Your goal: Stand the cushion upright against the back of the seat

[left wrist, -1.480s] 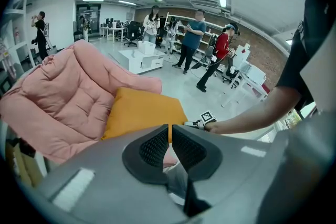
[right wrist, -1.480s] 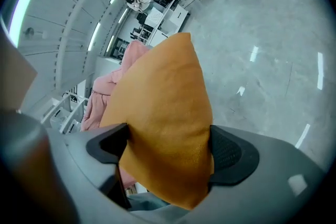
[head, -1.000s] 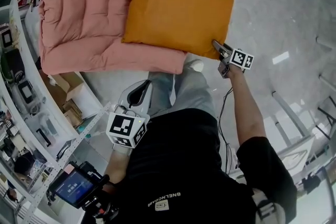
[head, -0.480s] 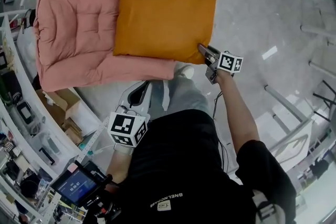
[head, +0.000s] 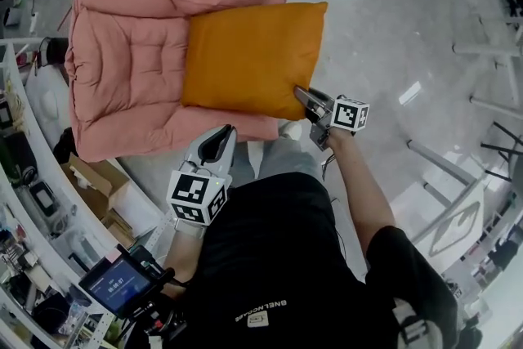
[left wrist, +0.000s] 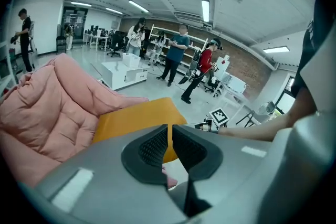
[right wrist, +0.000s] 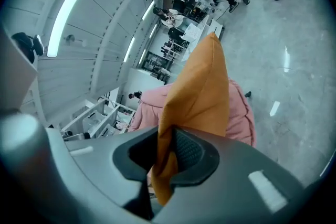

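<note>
An orange cushion (head: 249,57) lies on the right half of the pink padded seat (head: 122,78) and hangs over its right armrest. My right gripper (head: 301,94) is shut on the cushion's near right corner. Its jaws have just been closing, and the orange fabric (right wrist: 202,86) is pinched between the pads and rises from them. My left gripper (head: 222,135) hovers by the seat's front edge, shut with nothing in it. In the left gripper view the cushion (left wrist: 131,120) and the seat (left wrist: 47,107) lie just beyond the jaws.
Shelving with boxes and small devices (head: 33,200) runs along the left. A hand-held screen (head: 118,284) sits at the lower left. Metal frame legs (head: 458,200) stand on the glossy floor at the right. Several people (left wrist: 176,57) stand far behind the seat.
My right gripper has risen with the cushion's corner, and the cushion's right side lifts with it. My left gripper has moved up a little toward the seat's front edge.
</note>
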The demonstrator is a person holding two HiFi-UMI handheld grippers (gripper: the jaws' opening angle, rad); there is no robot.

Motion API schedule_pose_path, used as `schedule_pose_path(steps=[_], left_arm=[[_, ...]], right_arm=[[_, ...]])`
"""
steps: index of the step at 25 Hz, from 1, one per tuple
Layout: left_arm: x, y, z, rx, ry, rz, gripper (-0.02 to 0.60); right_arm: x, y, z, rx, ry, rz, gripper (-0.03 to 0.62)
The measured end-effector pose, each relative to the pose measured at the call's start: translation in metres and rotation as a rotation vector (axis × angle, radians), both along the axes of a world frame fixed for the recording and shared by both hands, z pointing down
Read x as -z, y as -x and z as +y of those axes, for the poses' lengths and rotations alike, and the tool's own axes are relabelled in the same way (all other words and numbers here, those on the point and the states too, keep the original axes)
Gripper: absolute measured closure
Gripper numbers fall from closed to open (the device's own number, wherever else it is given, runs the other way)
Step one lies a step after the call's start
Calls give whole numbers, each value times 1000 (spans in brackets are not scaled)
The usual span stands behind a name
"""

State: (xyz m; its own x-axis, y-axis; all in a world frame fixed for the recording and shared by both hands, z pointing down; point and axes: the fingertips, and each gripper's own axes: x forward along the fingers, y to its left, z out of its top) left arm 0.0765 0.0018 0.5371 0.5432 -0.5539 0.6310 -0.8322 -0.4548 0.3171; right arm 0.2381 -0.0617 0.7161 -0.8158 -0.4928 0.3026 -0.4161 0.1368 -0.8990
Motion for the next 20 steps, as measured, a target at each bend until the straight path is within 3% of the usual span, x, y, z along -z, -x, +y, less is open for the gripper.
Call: schedule_pose_path(steps=[9,17,20], left_arm=[[9,86,-20,-63,-26,9,468],[22,58,-25,-179,-52,17,410],[19,69,-24,-242,-53,18,376]], right_arm=[[77,103,-17,66,-58,-4,549],[137,126,-18,147,-86,-23,553],[157,161,-23,175,-94,-40,556]])
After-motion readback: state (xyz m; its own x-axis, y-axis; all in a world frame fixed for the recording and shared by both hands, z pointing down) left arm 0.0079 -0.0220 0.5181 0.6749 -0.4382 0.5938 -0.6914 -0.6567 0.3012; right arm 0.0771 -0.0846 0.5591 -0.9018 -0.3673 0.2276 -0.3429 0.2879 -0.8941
